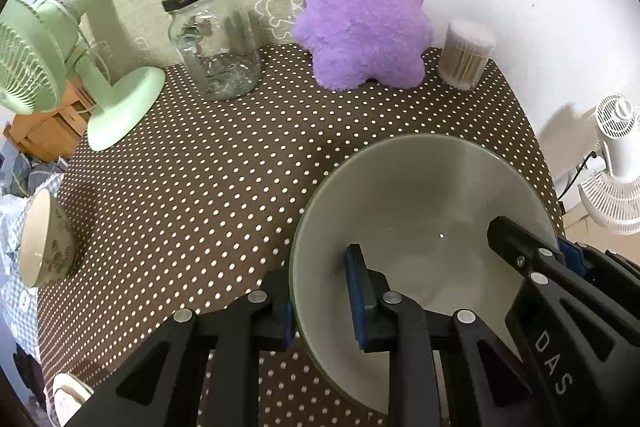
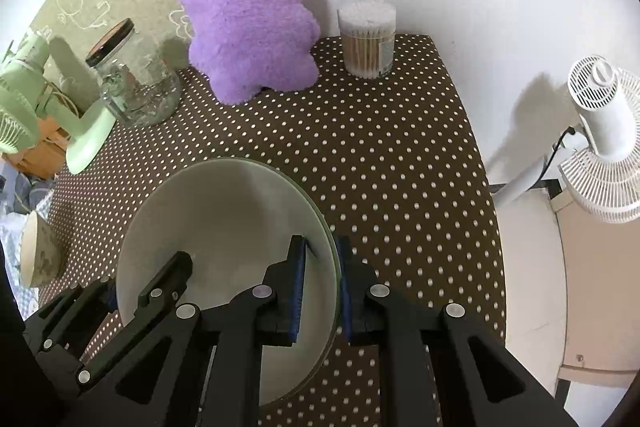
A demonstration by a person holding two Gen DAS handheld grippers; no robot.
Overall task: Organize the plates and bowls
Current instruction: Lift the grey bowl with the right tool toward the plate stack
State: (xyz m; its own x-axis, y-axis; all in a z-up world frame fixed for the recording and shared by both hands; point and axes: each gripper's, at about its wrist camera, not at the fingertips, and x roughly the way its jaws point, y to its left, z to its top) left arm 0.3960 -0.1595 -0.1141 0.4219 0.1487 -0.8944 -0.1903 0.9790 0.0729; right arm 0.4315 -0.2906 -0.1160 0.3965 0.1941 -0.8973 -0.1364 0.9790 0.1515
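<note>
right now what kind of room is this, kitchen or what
Probably a lived-in room at home, not clearly a kitchen: a small table with a polka-dot cloth against the wall holds a purple plush toy, a green desk fan and a cotton swab tub.

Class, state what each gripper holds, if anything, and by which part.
Both hold the grey bowl by its rim: left gripper on the left side, right gripper on the right, one finger inside, one outside.
</note>
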